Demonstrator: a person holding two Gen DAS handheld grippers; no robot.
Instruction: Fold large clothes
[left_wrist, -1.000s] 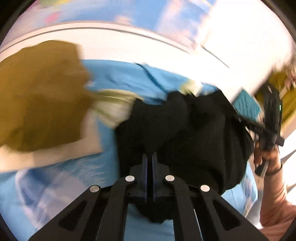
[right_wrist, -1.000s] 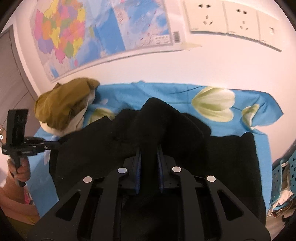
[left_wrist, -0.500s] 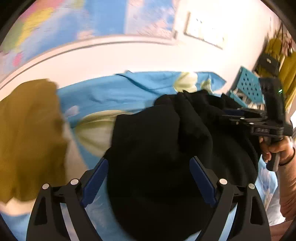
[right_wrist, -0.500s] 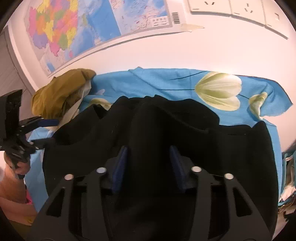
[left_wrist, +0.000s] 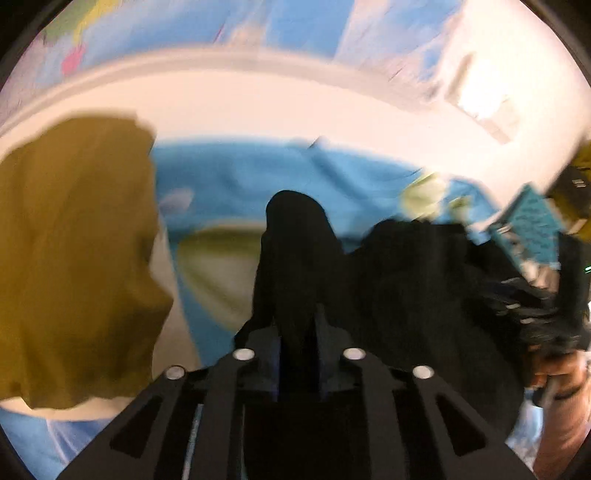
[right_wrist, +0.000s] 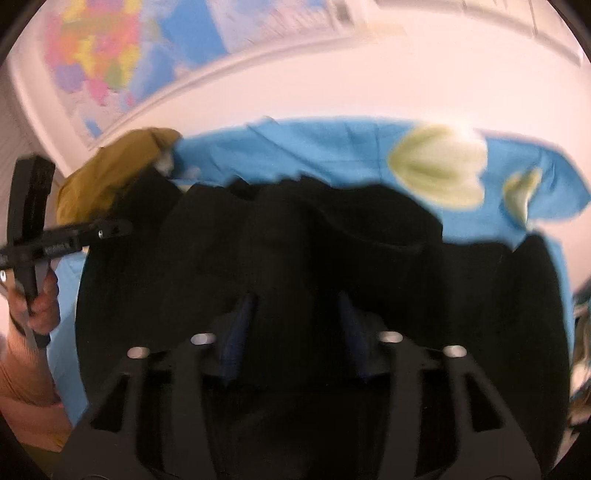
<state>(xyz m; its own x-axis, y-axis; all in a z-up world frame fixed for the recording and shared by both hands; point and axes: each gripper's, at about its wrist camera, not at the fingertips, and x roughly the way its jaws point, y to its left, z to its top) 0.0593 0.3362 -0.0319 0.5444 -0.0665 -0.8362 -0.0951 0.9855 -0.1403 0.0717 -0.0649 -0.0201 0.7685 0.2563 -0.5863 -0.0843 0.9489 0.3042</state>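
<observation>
A large black garment (right_wrist: 314, 251) lies bunched on a blue sheet with pale tulip prints (right_wrist: 332, 144). In the left wrist view my left gripper (left_wrist: 297, 354) is shut on a raised fold of the black garment (left_wrist: 295, 240). In the right wrist view my right gripper (right_wrist: 295, 332) is open, its blue-padded fingers (right_wrist: 236, 332) apart over the black cloth. The left gripper also shows at the left of the right wrist view (right_wrist: 74, 236). The right gripper shows blurred at the right edge of the left wrist view (left_wrist: 535, 306).
A mustard-brown garment (left_wrist: 74, 258) lies heaped on the sheet at the left, also in the right wrist view (right_wrist: 110, 173). A white wall with a coloured map (right_wrist: 110, 55) stands behind the bed. A teal crate (left_wrist: 535, 225) stands at the right.
My left gripper opened, then shut again on a fold of the black garment. My right gripper let go of the cloth and has opened wider. Both views are motion-blurred now.
</observation>
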